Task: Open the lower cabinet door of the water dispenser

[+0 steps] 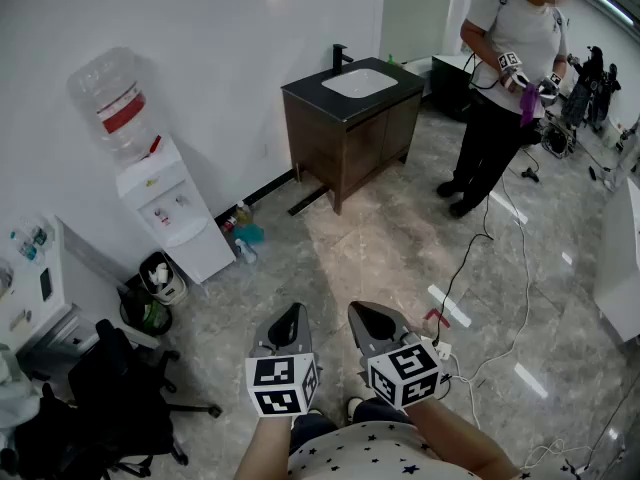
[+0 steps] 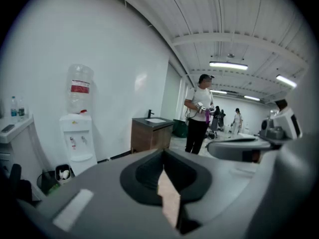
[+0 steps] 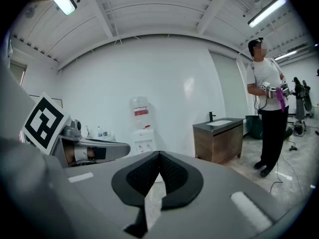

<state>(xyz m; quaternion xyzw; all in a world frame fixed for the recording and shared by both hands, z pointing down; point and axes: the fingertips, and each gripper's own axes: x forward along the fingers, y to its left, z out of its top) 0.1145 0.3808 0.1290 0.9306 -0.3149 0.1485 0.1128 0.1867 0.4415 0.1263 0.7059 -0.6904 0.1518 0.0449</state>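
Note:
The white water dispenser (image 1: 165,203) stands against the left wall with a clear bottle (image 1: 115,103) on top. Its lower cabinet door (image 1: 205,256) looks closed. Both grippers hover side by side at the bottom centre, well short of the dispenser, over the marble floor. My left gripper (image 1: 291,315) has its jaws together with nothing in them, and so does my right gripper (image 1: 371,314). The left gripper view shows the dispenser (image 2: 78,141) far off to the left beyond the left gripper (image 2: 163,153). The right gripper view has the dispenser (image 3: 144,139) straight beyond the right gripper (image 3: 159,155).
A dark wooden vanity with a sink (image 1: 350,118) stands right of the dispenser. A person (image 1: 505,88) stands at the back right. A small bin (image 1: 165,280) and spray bottles (image 1: 243,236) sit by the dispenser's base. An office chair (image 1: 120,398) is at lower left; cables (image 1: 470,268) cross the floor.

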